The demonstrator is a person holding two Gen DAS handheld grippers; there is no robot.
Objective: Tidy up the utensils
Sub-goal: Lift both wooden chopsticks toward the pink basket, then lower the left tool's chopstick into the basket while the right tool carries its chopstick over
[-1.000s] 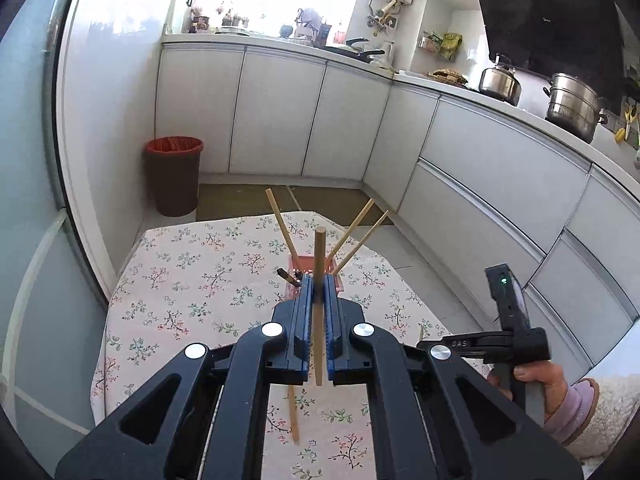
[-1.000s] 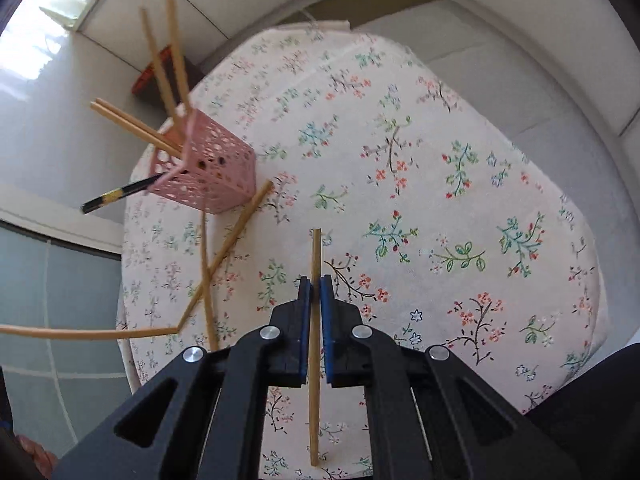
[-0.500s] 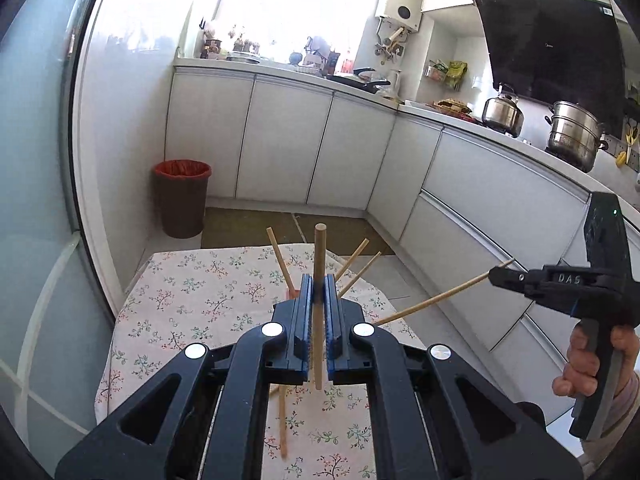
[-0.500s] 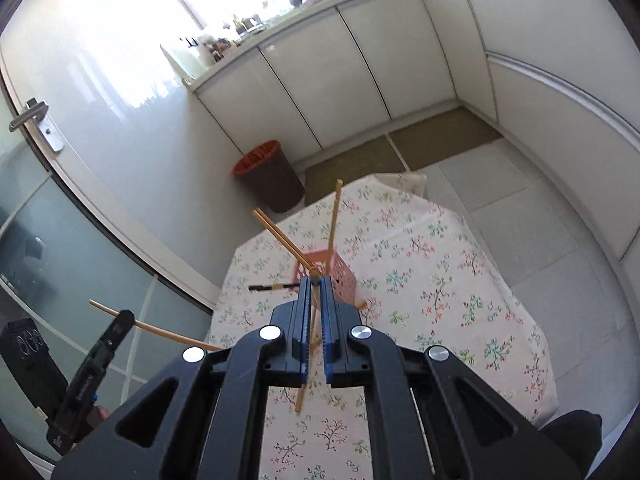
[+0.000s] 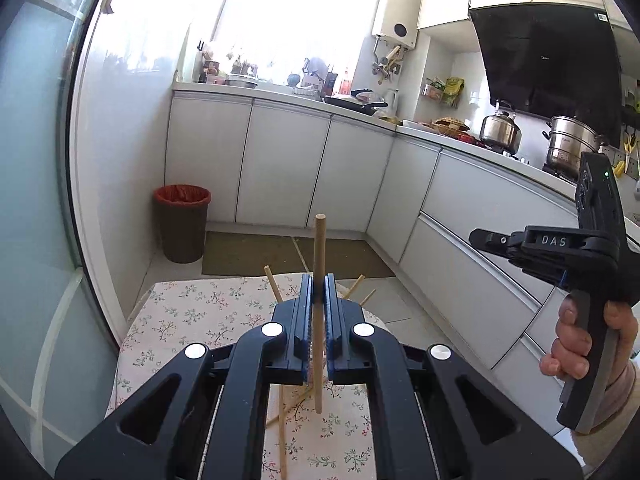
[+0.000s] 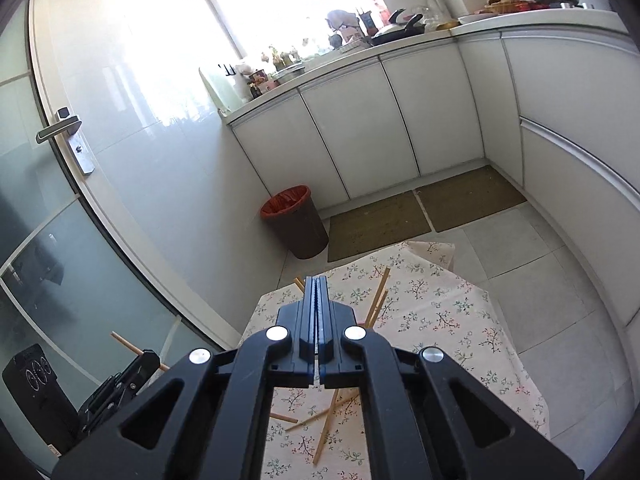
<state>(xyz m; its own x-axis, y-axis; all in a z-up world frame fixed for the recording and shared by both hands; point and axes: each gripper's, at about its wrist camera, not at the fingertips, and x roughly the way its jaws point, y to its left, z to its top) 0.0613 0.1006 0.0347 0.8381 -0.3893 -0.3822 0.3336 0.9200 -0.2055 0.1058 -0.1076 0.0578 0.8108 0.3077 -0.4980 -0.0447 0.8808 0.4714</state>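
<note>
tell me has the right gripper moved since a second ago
Yes, upward and tilted up. Its view looked down on the tablecloth; now the right gripper faces the bin and cabinets.

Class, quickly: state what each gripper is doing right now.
Left gripper: closed on a chopstick.
Right gripper: closed; no chopstick visible between its fingers.

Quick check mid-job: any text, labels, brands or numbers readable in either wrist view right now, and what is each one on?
"DAS": raised letters on the side of the right gripper, seen in the left wrist view.
Pale logo on the black range hood: too small to read.
Bottles and packets on the counter: labels blurred, unreadable.
Round markings on the body of the left gripper, seen in the right wrist view: no legible characters.
</note>
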